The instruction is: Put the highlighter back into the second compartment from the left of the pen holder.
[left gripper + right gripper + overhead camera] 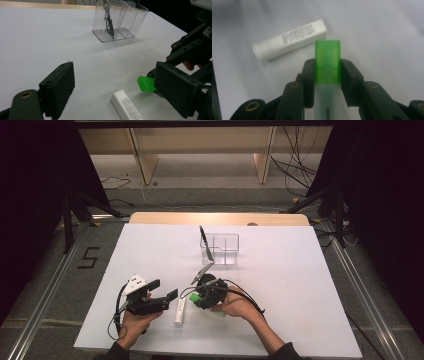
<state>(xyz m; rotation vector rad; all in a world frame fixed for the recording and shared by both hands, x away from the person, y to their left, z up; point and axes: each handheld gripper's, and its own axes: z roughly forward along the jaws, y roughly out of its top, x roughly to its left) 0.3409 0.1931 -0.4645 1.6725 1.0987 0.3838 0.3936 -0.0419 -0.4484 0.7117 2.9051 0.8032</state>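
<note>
My right gripper (196,296) is shut on a green highlighter (327,60). Its jaws clamp the body just behind the green cap (146,83), which pokes out in front. A white tube (179,311) with small print lies flat on the white table (280,285), just left of the cap and apart from it. In both gripper views the tube (289,40) (126,106) is close by. My left gripper (164,289) is open, with nothing between its jaws (115,85), and it points at the tube and the right gripper (190,47).
A clear divided organiser (222,249) stands at mid-table with a black pen (204,240) upright in its left compartment. A second pen (201,271) lies on the table between the organiser and my right gripper. Bare table stretches to the right and far left.
</note>
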